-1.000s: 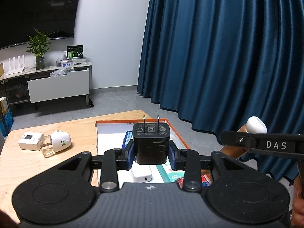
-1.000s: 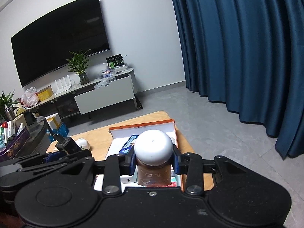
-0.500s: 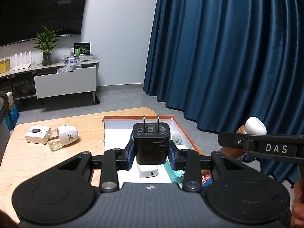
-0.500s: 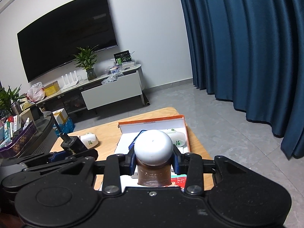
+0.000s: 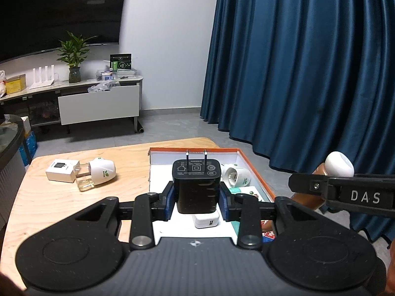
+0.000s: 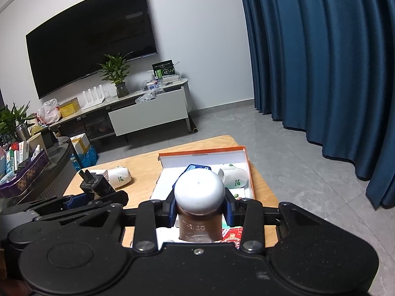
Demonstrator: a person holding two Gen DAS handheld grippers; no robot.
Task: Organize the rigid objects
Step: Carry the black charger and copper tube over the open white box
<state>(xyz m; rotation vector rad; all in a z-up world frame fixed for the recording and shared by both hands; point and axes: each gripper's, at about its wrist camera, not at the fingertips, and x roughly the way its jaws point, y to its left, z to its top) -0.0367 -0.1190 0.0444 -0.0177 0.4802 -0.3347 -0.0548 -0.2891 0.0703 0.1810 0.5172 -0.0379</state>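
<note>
Wooden table (image 5: 61, 197) on the left carries a small white box (image 5: 60, 171) and a white plug-in diffuser (image 5: 100, 172) with a green leaf logo. Centre stage, the left gripper (image 5: 196, 196) is clamped on a black charger (image 5: 196, 185), prongs up, certification symbols on its face, above the orange-rimmed tray (image 5: 256, 172). To the right, "DAS" reads on the other tool's finger. Only the right wrist view shows the TV (image 6: 91, 56), and the right gripper (image 6: 200, 212) pinching a brown bottle (image 6: 198, 224) with white cap over the tray.
</note>
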